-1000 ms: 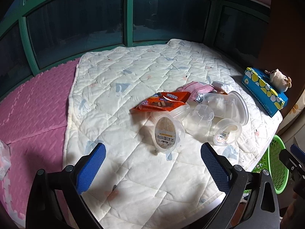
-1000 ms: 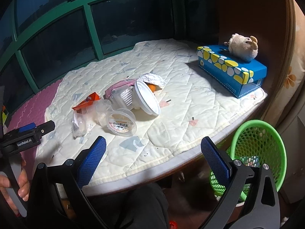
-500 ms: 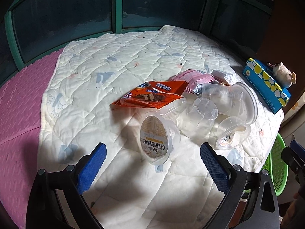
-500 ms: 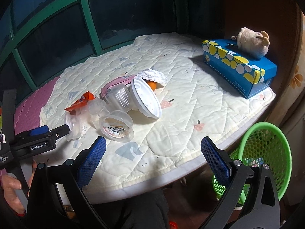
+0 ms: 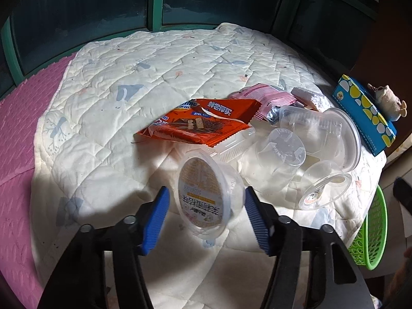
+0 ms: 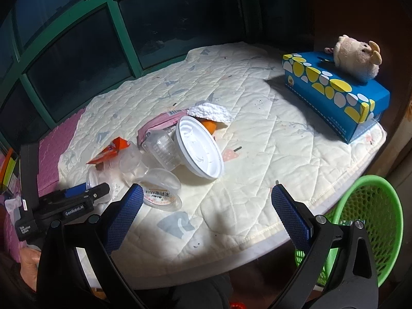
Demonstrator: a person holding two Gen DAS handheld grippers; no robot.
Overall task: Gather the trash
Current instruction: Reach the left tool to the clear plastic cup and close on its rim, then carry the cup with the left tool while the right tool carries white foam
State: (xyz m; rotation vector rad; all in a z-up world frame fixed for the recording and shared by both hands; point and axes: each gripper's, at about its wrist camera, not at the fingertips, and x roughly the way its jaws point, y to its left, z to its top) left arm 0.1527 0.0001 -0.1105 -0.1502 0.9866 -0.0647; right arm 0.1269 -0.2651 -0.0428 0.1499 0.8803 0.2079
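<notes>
A cream quilted mat (image 5: 159,59) by dark green-framed windows carries a heap of trash. The left gripper (image 5: 206,213) straddles a lidded plastic cup (image 5: 206,193) lying on its side at the near edge of the heap, jaws closing, pads not yet pressing. The right gripper (image 6: 206,206) hangs spread wide, holding nothing, near a green basket (image 6: 373,206)
</notes>
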